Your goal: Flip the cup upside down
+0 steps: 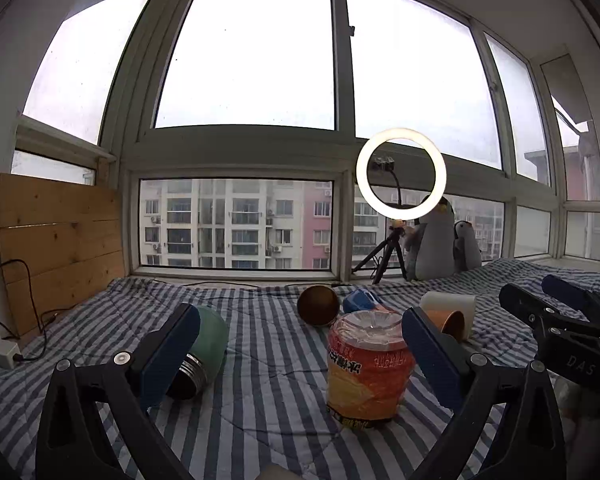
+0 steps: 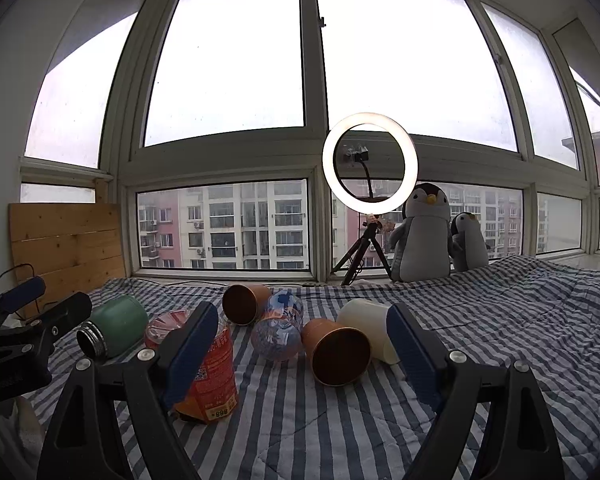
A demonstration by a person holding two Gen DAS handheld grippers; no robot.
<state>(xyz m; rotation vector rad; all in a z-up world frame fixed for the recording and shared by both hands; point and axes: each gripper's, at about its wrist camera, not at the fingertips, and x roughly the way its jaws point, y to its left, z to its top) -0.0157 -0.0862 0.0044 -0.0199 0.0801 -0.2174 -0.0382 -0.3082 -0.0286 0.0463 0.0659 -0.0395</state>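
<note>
Striped bed cover (image 2: 500,320) carries a scatter of cups. Left gripper (image 1: 300,344): jaws wide apart, hovering above the bed, nothing between them; an orange-labelled plastic cup (image 1: 368,368) stands upside down just ahead. Right gripper (image 2: 304,340): jaws also wide apart, empty.

Lying on their sides in the right wrist view: brown paper cup (image 2: 336,350), mouth toward camera, touching a cream cup (image 2: 366,326) behind it; second brown cup (image 2: 244,303) farther back; a clear printed cup (image 2: 278,334) between them. Green flask (image 2: 114,330) on its side at left.

Ring light (image 2: 370,164) on tripod and two penguin plushes (image 2: 424,236) by the window.
</note>
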